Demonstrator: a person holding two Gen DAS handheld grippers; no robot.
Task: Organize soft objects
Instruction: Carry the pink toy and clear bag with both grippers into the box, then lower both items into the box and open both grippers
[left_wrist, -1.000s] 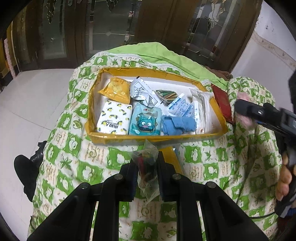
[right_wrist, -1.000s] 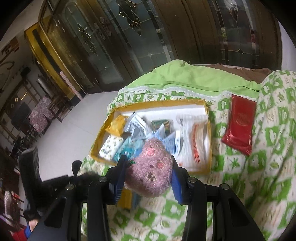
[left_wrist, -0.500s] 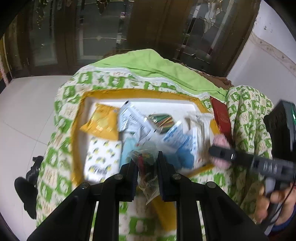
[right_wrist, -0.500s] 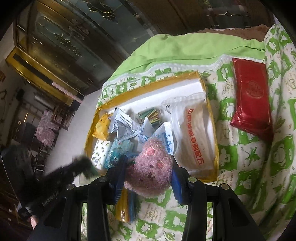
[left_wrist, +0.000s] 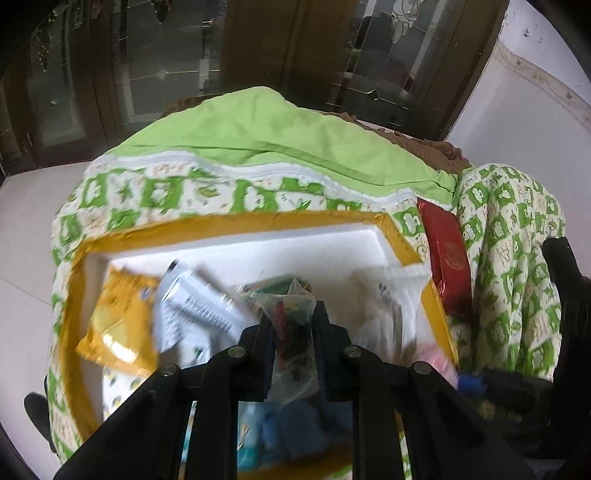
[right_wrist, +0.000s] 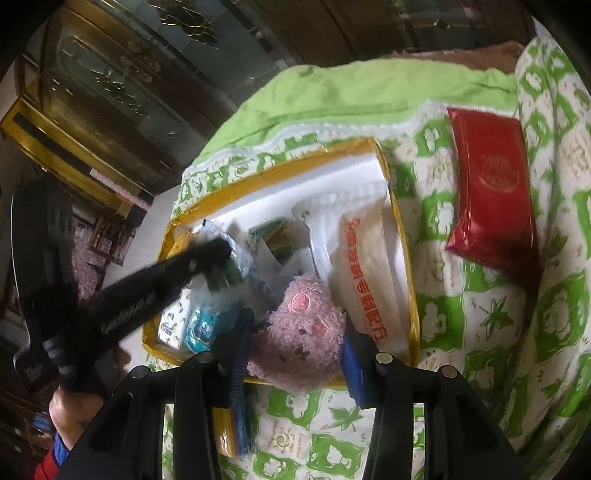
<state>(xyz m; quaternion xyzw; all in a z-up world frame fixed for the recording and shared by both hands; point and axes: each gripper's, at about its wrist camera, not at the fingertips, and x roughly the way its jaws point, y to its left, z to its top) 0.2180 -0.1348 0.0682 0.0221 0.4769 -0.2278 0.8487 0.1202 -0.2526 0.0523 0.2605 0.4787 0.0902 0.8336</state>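
Left gripper (left_wrist: 291, 328) clenched on a small clear plastic bag (left_wrist: 291, 317) of coloured bits, held over the middle of the yellow-rimmed white foam box (left_wrist: 391, 236). Right gripper (right_wrist: 295, 354) grasping a pink plush toy (right_wrist: 303, 328) between its jaws, at the near edge of the box toward its right corner. The box rests on a green-and-white patterned quilt (right_wrist: 491, 317). Inside the box: a yellow packet (left_wrist: 118, 325) by the left wall, a grey-and-white printed packet (left_wrist: 195, 306) beside it, a white bag with red lettering (right_wrist: 369, 280) along the right wall, and a teal pouch (right_wrist: 203, 325) near the front left corner. A red packet (right_wrist: 491, 192) lies on the quilt just outside the box's right wall.
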